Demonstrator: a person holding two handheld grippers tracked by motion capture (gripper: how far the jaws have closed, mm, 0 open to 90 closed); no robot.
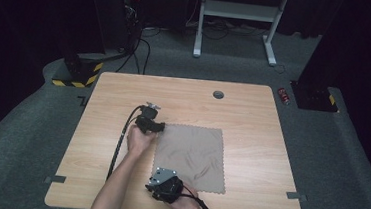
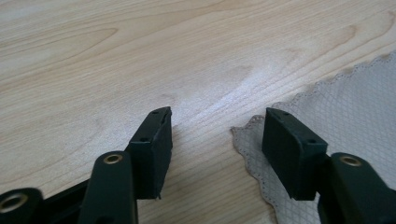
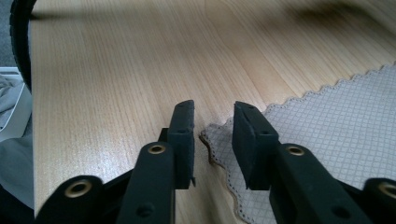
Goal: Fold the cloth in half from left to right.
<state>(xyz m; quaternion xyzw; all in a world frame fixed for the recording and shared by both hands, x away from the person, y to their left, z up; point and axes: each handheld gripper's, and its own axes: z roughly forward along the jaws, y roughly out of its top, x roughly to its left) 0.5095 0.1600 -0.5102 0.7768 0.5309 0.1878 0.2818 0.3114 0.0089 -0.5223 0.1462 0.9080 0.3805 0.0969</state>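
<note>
Cloth (image 1: pixel 192 156), grey, scallop-edged, lies flat on wooden table (image 1: pixel 253 115), centre-right.

High view: left gripper (image 1: pixel 160 127) at cloth's far-left corner, right gripper (image 1: pixel 151 188) at near-left corner.

Left gripper view: jaws spread wide, straddling corner of cloth (image 2: pixel 336 107).

Right gripper view: jaws parted more narrowly, corner of cloth (image 3: pixel 327 121) between them, not yet pinched.

Likely step: grasping both left corners, perhaps to fold. Next move needs tips lowered onto the corners, then closing.

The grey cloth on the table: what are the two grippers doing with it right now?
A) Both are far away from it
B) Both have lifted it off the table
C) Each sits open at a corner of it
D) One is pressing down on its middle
C: the cloth lies flat, and the left gripper and right gripper each have open jaws around a scalloped corner.
</note>
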